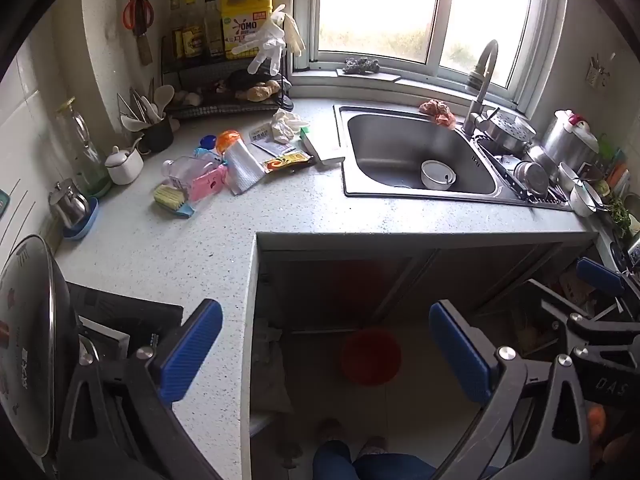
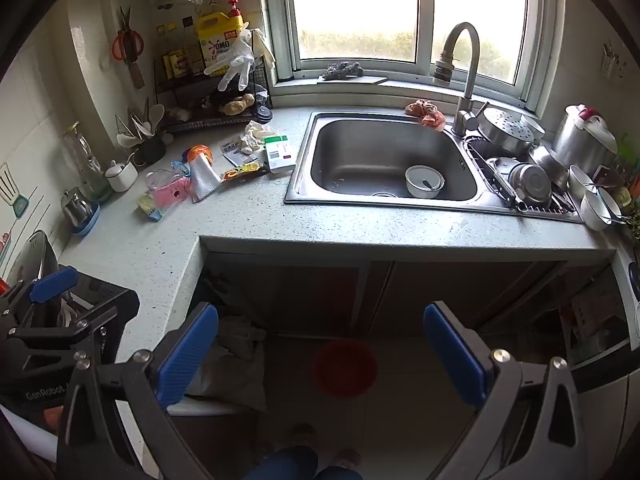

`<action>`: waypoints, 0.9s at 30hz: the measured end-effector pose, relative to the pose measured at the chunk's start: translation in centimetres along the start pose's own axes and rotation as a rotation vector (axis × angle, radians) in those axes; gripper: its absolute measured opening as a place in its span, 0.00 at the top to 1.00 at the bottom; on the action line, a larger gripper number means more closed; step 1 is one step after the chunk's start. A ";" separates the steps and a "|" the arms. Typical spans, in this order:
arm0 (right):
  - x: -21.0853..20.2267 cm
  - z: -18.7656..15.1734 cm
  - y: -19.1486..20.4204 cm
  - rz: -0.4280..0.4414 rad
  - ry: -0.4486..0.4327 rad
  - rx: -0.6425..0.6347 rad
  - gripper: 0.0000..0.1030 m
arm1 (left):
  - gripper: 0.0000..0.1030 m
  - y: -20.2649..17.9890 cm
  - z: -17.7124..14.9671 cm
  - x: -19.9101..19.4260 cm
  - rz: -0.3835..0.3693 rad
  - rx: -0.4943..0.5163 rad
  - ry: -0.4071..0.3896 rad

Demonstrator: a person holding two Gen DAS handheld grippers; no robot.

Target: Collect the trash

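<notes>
Litter lies on the speckled counter (image 1: 168,256) left of the sink: a crumpled white paper (image 1: 286,124), a yellow snack wrapper (image 1: 286,160), a white and green box (image 2: 280,152), a silvery bag (image 1: 242,168) and a pink packet (image 1: 208,184). Below the counter's corner stands a bin lined with a pale bag (image 2: 236,364). My left gripper (image 1: 324,320) is open and empty, held over the floor well short of the litter. My right gripper (image 2: 320,316) is open and empty beside it, also clear of the counter.
The steel sink (image 2: 360,152) holds a white bowl (image 2: 424,182); a dish rack (image 2: 528,184) full of pots is to its right. A wire shelf with bottles (image 1: 216,40) and hanging gloves stands at the back left. A red basin (image 1: 370,356) and a person's feet are on the floor.
</notes>
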State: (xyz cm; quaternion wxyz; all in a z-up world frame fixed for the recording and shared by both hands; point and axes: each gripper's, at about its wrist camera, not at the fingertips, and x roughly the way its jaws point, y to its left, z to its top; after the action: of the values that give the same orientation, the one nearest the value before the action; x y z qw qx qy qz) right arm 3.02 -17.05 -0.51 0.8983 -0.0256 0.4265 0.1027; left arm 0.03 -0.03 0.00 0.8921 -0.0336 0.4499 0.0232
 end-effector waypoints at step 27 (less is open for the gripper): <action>-0.1 -0.1 -0.1 -0.007 -0.005 0.008 0.00 | 0.00 0.1 -0.7 0.0 0.005 0.001 -0.011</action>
State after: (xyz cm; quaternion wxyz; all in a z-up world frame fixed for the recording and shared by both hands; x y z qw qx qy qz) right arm 2.91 -17.13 -0.47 0.8998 -0.0235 0.4245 0.0978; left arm -0.60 0.02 -0.42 0.8946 -0.0317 0.4451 0.0252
